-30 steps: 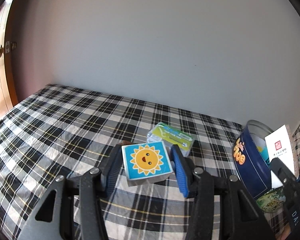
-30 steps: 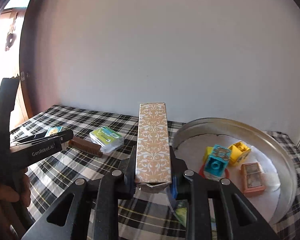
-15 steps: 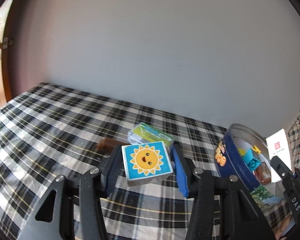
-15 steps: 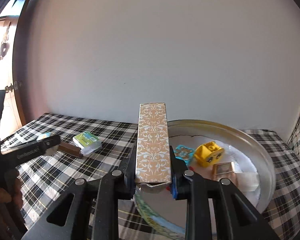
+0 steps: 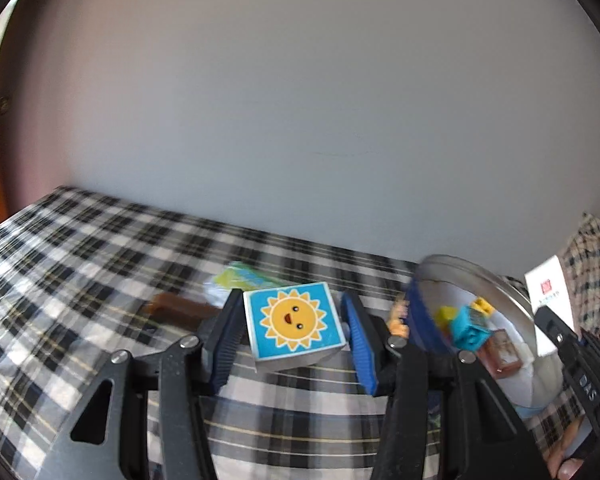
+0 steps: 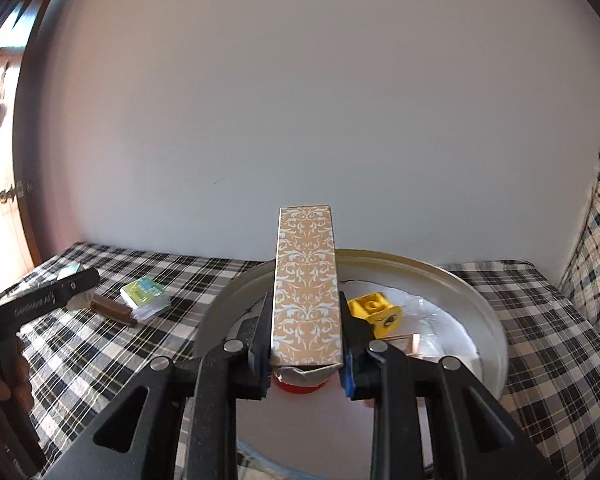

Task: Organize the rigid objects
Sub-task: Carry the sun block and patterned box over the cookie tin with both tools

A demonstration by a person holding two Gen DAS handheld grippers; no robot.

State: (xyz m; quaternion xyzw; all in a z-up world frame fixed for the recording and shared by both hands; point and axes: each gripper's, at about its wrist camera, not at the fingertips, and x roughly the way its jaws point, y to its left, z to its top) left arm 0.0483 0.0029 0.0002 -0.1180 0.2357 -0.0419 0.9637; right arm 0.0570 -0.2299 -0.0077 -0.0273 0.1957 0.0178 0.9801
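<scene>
Sun block (image 5: pixel 294 321): blue square with a yellow sun face, sitting between the pads of my left gripper (image 5: pixel 295 336), held clear above the plaid cloth (image 5: pixel 80 264).
Left gripper: pinching the sun block from both sides.
Patterned box (image 6: pixel 306 286): long, gold with white scrollwork, clamped at its near end in my right gripper (image 6: pixel 306 354), its far end reaching out over the round tin (image 6: pixel 484 312).
Right gripper: pressed tight on the patterned box.
Round tin: open, blue-walled, standing on the cloth; inside lie a yellow brick (image 6: pixel 374 312), a teal brick (image 5: pixel 470 330) and a small brown piece (image 5: pixel 502 354).
Cloth, left of tin: a green-labelled packet (image 6: pixel 144 296) touching a brown bar (image 6: pixel 112 311).
</scene>
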